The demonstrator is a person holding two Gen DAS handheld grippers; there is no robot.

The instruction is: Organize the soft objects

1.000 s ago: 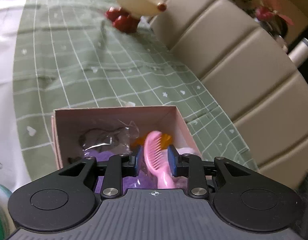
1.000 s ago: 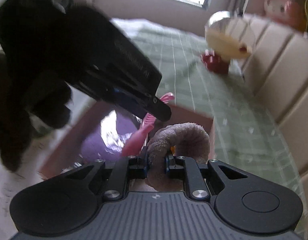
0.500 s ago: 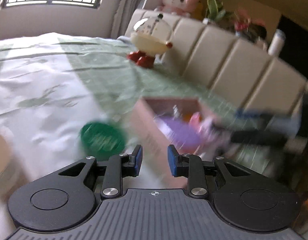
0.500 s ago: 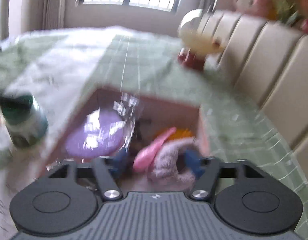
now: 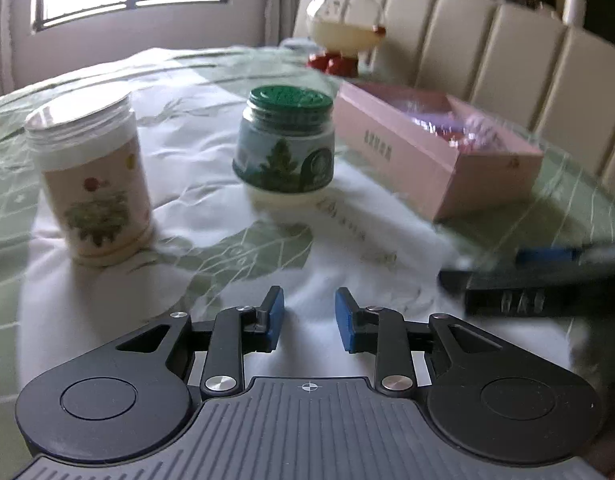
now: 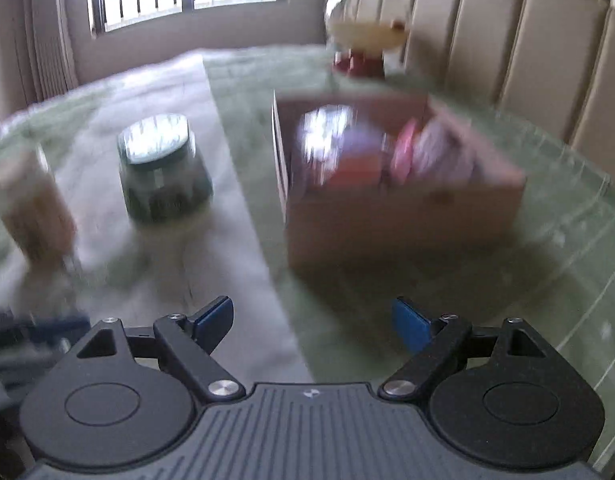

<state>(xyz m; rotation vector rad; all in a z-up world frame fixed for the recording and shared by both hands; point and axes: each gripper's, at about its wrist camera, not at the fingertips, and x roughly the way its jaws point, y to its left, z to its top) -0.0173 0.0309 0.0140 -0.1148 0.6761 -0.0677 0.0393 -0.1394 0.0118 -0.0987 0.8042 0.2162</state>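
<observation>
Your soft things already lie in the pink box (image 6: 403, 200) near the padded bench, a pink comb and a fuzzy mauve piece heaped at its right end beside a shiny purple packet, though blur hides whether anything pokes over the rim. Your right gripper (image 6: 312, 320) has just been opening its jaws and they stand wide with nothing between them; your left gripper (image 5: 310, 318) is parted too, and empty. The risk I see lies outside the box: the green-lidded jar (image 5: 284, 142) and the tall floral canister (image 5: 93, 184) stand close ahead of your left fingers, so a hasty sweep could topple either, and the canister looks easiest to tip.
</observation>
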